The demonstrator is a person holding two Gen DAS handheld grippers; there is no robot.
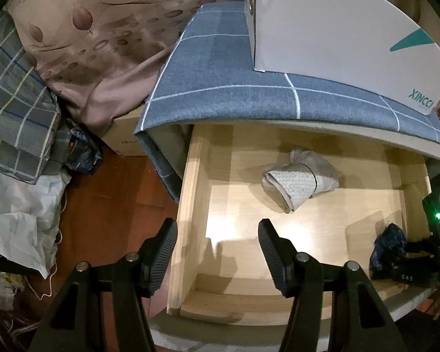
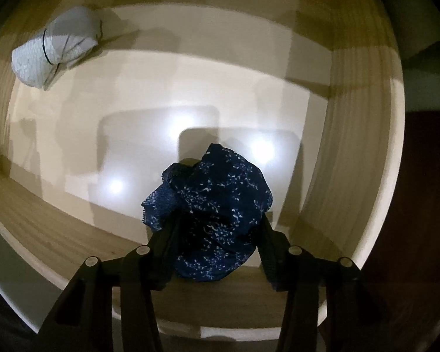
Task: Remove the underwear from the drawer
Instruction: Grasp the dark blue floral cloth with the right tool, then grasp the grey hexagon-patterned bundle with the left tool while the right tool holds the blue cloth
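Note:
The wooden drawer (image 1: pixel 187 193) stands pulled open. A rolled grey-white underwear bundle (image 1: pixel 300 180) lies at its back; it also shows at the upper left of the right wrist view (image 2: pixel 52 47). My right gripper (image 2: pixel 214 228) is shut on a dark blue underwear piece with white flecks (image 2: pixel 217 205), held over the drawer floor near its front right. That piece (image 1: pixel 387 249) and the right gripper (image 1: pixel 407 267) show at the right of the left wrist view. My left gripper (image 1: pixel 217 246) is open and empty above the drawer's front left corner.
A blue checked cloth (image 1: pixel 220 82) covers the cabinet top, with a white box (image 1: pixel 337 35) on it. Bedding (image 1: pixel 102 38), a plaid cloth (image 1: pixel 17 111) and plastic bags (image 1: pixel 20 220) lie left of the cabinet on the red-brown floor (image 1: pixel 114 205).

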